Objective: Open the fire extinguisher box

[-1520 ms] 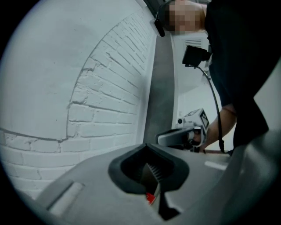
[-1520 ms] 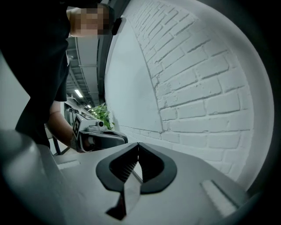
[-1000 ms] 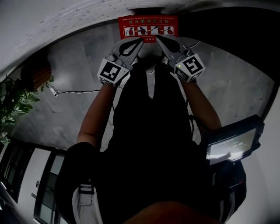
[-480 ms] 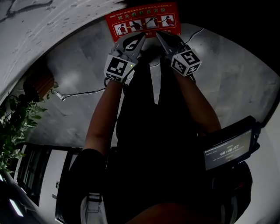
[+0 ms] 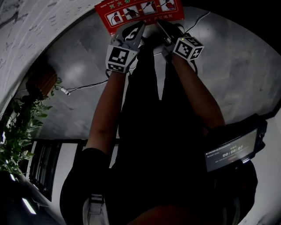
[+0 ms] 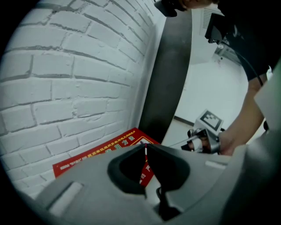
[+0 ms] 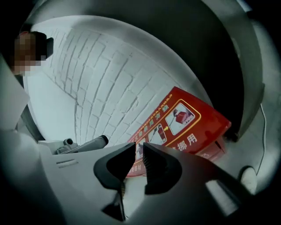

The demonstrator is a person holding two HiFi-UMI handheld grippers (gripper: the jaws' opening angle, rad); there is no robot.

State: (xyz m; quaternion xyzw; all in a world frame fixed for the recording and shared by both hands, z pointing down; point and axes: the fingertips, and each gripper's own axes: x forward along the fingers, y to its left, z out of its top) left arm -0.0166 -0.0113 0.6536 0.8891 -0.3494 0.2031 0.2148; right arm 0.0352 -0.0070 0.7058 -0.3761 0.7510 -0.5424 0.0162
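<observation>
Black clothing (image 5: 149, 145), grey left gripper (image 5: 141, 26) and right gripper (image 5: 159, 23) (black jaws), black-and-white marker cubes (image 5: 118, 59)

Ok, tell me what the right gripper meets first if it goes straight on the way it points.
Most likely the red box, which lies straight ahead of the right gripper; how far is unclear. Its jaws have just been opening, with nothing between them.

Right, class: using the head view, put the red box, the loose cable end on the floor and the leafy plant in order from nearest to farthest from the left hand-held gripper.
Measured from the left hand-held gripper:
1. The red box, just ahead of its tips, by the wall.
2. The cable end, on the floor, off to the left.
3. The plant, farthest, at the left edge.
</observation>
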